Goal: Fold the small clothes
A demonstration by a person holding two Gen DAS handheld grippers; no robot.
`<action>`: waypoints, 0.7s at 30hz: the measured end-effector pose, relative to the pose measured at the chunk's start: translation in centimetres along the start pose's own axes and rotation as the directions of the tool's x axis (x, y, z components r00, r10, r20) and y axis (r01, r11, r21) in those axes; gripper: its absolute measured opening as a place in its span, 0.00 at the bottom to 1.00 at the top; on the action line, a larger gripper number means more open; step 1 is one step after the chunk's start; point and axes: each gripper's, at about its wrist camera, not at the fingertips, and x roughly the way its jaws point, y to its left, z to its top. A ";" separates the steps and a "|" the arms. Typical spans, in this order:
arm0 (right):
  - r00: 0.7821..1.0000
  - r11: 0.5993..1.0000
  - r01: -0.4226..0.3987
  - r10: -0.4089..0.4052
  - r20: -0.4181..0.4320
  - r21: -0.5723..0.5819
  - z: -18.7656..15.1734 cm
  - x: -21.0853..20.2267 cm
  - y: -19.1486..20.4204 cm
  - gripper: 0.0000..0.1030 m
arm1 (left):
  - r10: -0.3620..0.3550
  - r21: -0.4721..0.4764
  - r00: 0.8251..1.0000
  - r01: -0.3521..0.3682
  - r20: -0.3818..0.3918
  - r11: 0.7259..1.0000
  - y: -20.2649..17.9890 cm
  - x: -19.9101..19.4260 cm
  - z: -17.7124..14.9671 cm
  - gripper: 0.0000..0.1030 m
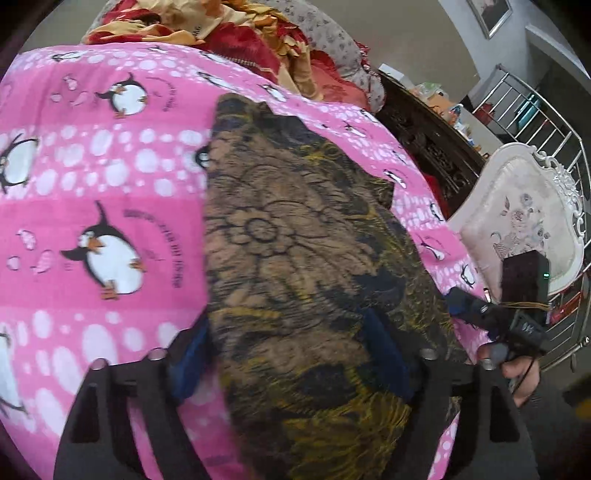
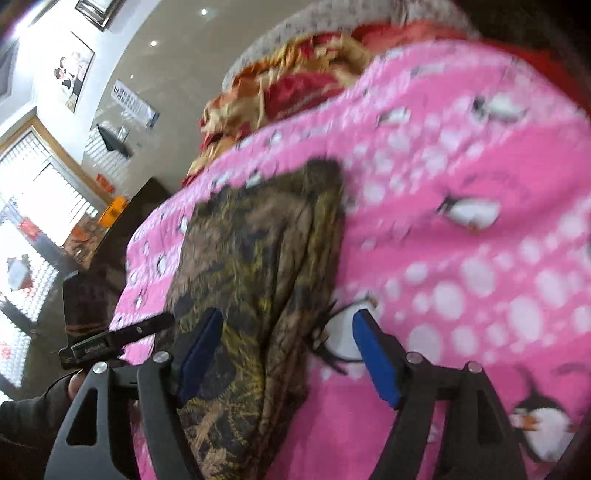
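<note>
Left gripper [image 1: 288, 362]: its two dark jaws with blue pads stand spread apart, and a brown cloth [image 1: 295, 258] with black and yellow flower patterns lies between and over them, hiding part of each pad. Whether the pads touch the cloth cannot be told; they do not pinch it.

Right gripper [image 2: 291, 354]: its jaws are also spread wide. The same brown cloth [image 2: 258, 258] lies just inside the left-hand pad [image 2: 201, 354] and stretches forward from it, folded into a long strip. The right-hand pad stands clear of the cloth, over bare bedding.

Under the cloth, on both sides of the jaws, spreads a pink blanket [image 1: 92, 166] printed with white dots and penguins. Beyond the far end of the cloth, past the blanket's edge, sits a heap of red and gold bedding [image 1: 229, 33].

To the right of the left jaws, a hand [image 1: 524, 373] grips the other gripper's handle, with a white padded chair [image 1: 517, 229] behind it. To the left of the right jaws, another hand [image 2: 75, 386] in a dark sleeve shows at the edge.
</note>
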 end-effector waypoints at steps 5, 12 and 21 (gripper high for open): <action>0.990 0.993 -0.119 0.121 -0.073 0.027 1.9 3.5 -0.7 0.75 | -0.056 -0.016 0.998 0.056 -0.010 0.998 0.1 0.8 0.8 0.64; 0.988 0.991 -0.136 0.134 -0.081 -0.018 4.1 7.1 0.0 0.61 | -0.113 -0.035 0.994 0.113 -0.005 0.993 1.5 0.6 0.8 0.64; 0.990 0.994 -0.113 0.112 -0.090 -0.009 3.6 7.0 -0.1 0.40 | -0.042 -0.039 0.998 0.044 0.050 0.998 1.0 0.3 0.0 0.40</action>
